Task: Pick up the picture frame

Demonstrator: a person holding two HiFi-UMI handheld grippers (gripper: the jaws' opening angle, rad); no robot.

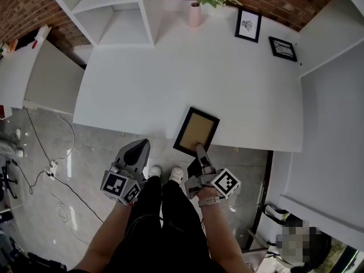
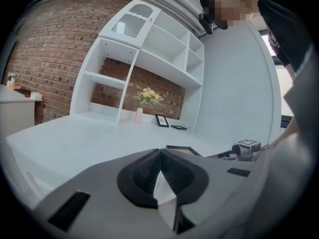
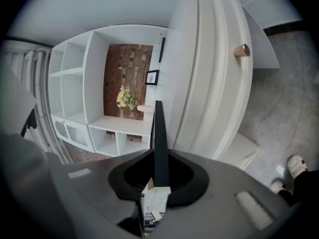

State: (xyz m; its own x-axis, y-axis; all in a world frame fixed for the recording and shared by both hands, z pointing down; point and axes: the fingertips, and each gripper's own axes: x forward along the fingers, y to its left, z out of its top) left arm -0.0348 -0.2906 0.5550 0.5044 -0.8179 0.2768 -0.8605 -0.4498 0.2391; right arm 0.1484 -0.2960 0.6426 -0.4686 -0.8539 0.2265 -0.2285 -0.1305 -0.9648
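Right claw (image 1: 199, 148) clamping one picture frame (image 1: 197, 128), two other frames (image 1: 248, 25) (image 1: 282, 48), one vase (image 1: 194, 15)

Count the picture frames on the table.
3. The brown-backed frame lies at the table edge, clamped by the right hand-held gripper; the upright frame stands at the back; the flat frame lies right of it. None looks hidden.

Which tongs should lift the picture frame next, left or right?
Right. The right tongs grip the picture frame by its near edge. The left tongs are shut on nothing and hang off to the side.
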